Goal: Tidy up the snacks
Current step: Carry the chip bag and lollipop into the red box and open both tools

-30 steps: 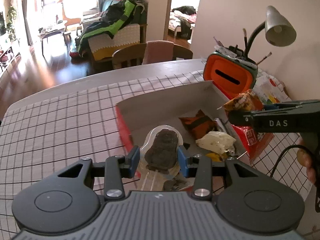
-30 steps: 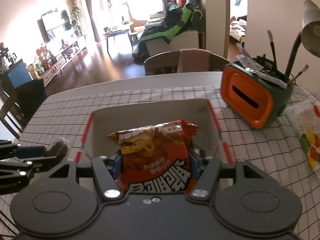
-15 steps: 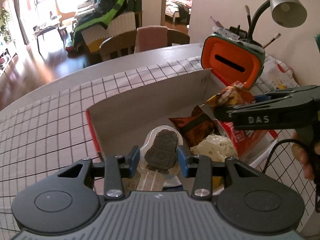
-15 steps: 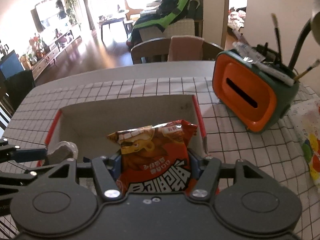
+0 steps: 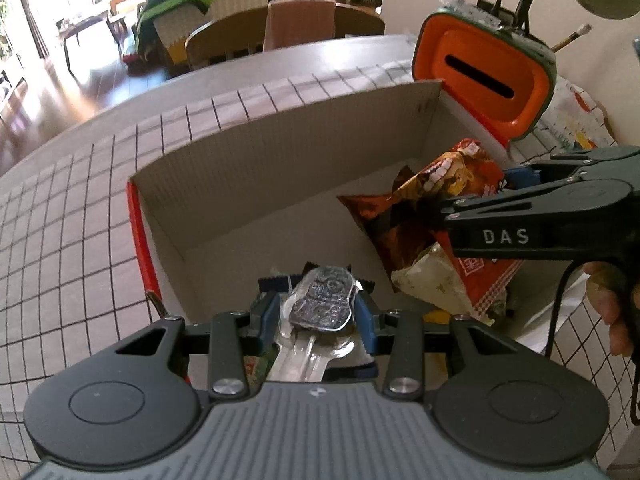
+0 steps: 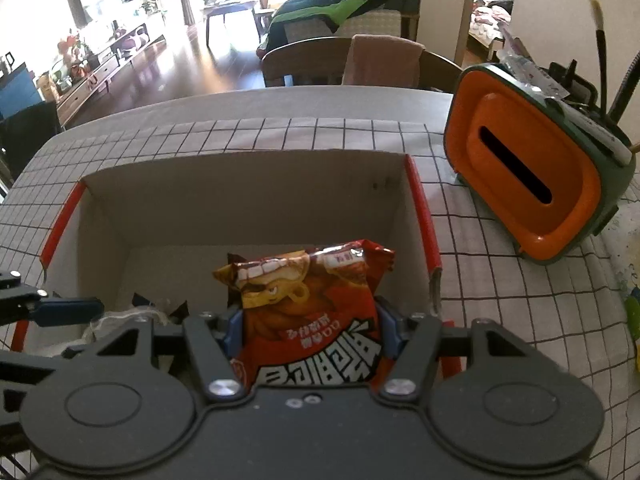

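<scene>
We have the left hand-held gripper (image 5: 316, 312) clamped on a clear-wrapped lollipop (image 5: 322, 304), the right hand-held gripper (image 6: 310, 330) clamped on a red snack bag (image 6: 310, 312), both over the cardboard box (image 6: 240, 200).

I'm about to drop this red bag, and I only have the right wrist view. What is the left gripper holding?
Observer: The left gripper is shut on a clear-wrapped dark treat on a stick, over the near end of the box.
Operator: Anything under my bag?
Observer: Yes. A pale yellow packet lies on the box floor beneath the red bag.
Operator: Anything else in there?
Observer: A dark orange packet lies beside the pale one.
</scene>
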Action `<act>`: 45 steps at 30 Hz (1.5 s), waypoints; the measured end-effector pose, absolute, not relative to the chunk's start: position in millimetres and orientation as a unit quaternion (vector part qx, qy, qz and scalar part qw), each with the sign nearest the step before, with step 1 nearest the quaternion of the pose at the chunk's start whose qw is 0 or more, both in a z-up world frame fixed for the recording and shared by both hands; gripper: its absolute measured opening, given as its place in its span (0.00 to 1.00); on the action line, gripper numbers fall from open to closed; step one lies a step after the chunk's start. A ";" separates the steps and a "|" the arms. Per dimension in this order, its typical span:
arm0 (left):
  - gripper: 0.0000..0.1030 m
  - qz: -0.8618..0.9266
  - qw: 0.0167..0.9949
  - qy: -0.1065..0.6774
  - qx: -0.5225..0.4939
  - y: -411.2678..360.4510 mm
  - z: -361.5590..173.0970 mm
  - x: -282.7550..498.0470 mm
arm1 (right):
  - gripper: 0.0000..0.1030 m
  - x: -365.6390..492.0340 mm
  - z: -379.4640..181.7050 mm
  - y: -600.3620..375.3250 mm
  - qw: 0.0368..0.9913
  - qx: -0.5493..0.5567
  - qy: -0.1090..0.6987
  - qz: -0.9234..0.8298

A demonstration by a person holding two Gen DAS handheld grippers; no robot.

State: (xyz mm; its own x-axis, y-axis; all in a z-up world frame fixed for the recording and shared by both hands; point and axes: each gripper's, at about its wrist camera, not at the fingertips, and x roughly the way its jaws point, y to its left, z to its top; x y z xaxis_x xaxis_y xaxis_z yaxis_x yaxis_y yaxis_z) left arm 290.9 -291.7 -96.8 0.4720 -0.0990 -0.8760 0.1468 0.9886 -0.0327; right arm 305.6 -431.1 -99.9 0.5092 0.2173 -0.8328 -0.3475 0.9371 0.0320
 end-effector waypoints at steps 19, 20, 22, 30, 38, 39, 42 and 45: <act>0.46 -0.074 0.861 0.503 0.025 -287.1 -95.9 279.9 | 0.81 298.1 -92.9 -437.9 0.868 -0.046 0.465 0.167; 0.48 -0.073 0.862 0.501 0.025 -286.3 -94.2 277.9 | 0.82 297.4 -91.4 -438.9 0.868 -0.044 0.465 0.169; 0.53 -0.072 0.865 0.495 0.024 -285.1 -90.1 274.9 | 0.83 293.8 -87.4 -439.5 0.869 -0.041 0.461 0.172; 0.61 -0.070 0.879 0.471 0.009 -276.5 -69.8 257.7 | 0.95 273.0 -59.3 -444.5 0.879 -0.016 0.437 0.189; 0.75 -0.076 0.899 0.432 0.013 -270.8 -42.1 230.9 | 1.00 247.7 -33.0 -451.1 0.895 0.002 0.400 0.196; 0.76 -0.077 0.901 0.427 0.014 -270.4 -38.6 227.2 | 1.00 243.9 -30.3 -451.6 0.897 0.004 0.396 0.197; 0.78 -0.081 0.907 0.414 0.019 -271.6 -29.9 218.2 | 1.00 233.5 -22.6 -452.4 0.902 0.005 0.383 0.200; 0.79 -0.081 0.911 0.404 0.018 -271.0 -23.1 210.2 | 1.00 225.4 -16.0 -454.4 0.906 0.008 0.372 0.199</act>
State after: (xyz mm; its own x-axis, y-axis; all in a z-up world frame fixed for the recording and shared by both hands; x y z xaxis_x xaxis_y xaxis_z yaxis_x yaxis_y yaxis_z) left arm 210.2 -271.0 -23.1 0.6596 -0.1329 -0.7398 0.1627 0.9862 -0.0320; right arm 225.4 -454.4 -16.0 0.6430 0.3675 -0.6719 -0.3557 0.9203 0.1630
